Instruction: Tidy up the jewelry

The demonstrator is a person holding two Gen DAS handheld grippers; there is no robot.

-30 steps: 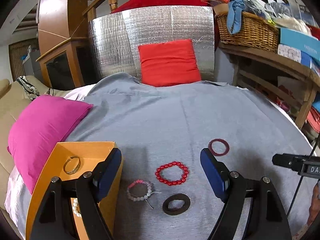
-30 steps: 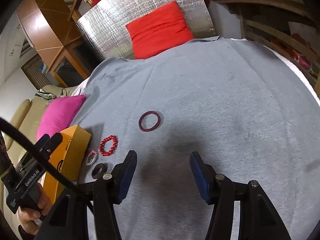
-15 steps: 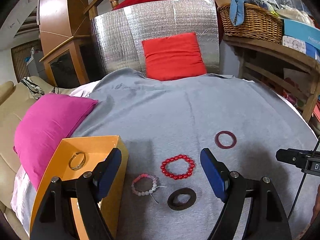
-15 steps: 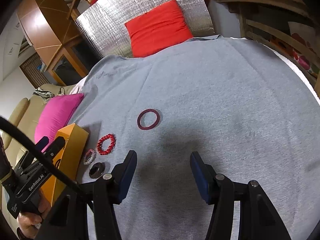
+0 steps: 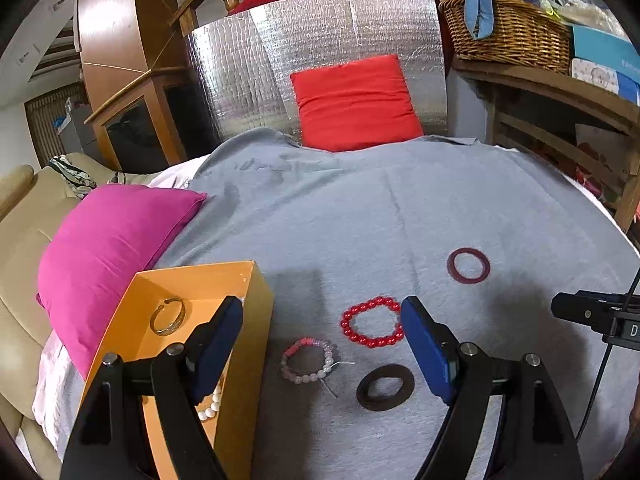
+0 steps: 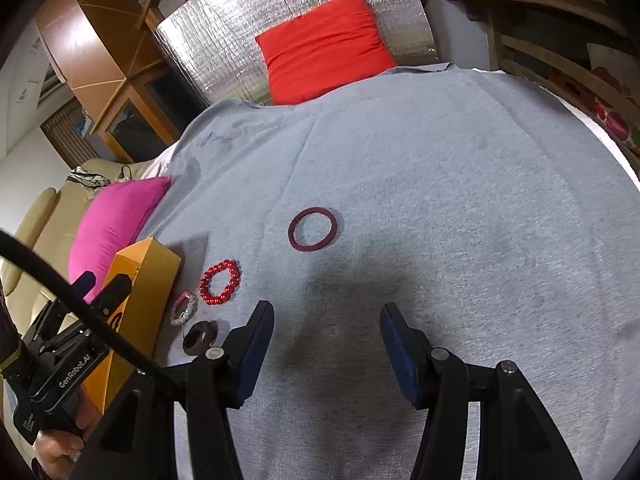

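Note:
On the grey cloth [image 5: 360, 208] lie a red bead bracelet [image 5: 372, 322], a pink and white bead bracelet [image 5: 308, 361], a dark brown ring [image 5: 385, 387] and a maroon bangle [image 5: 468, 265]. An orange box [image 5: 256, 292] at the left holds a gold cuff [image 5: 167, 316] and white pearl beads [image 5: 211, 407]. My left gripper [image 5: 322, 336] hovers open above the bracelets, its left finger over the box edge. My right gripper [image 6: 326, 336] is open over bare cloth, below the maroon bangle [image 6: 313, 228]; the red bracelet [image 6: 220, 282] and box [image 6: 140, 280] lie to its left.
A pink cushion [image 5: 108, 248] rests left of the box, a red cushion [image 5: 354, 102] against silver foil at the back. A wicker basket [image 5: 504, 32] sits on a wooden shelf at the right. A hand [image 6: 60, 440] holds the left gripper's body in the right wrist view.
The left wrist view has tipped slightly, so the jewellery and box sit higher and further right in it. The right gripper has stayed put. Both jaws are unchanged.

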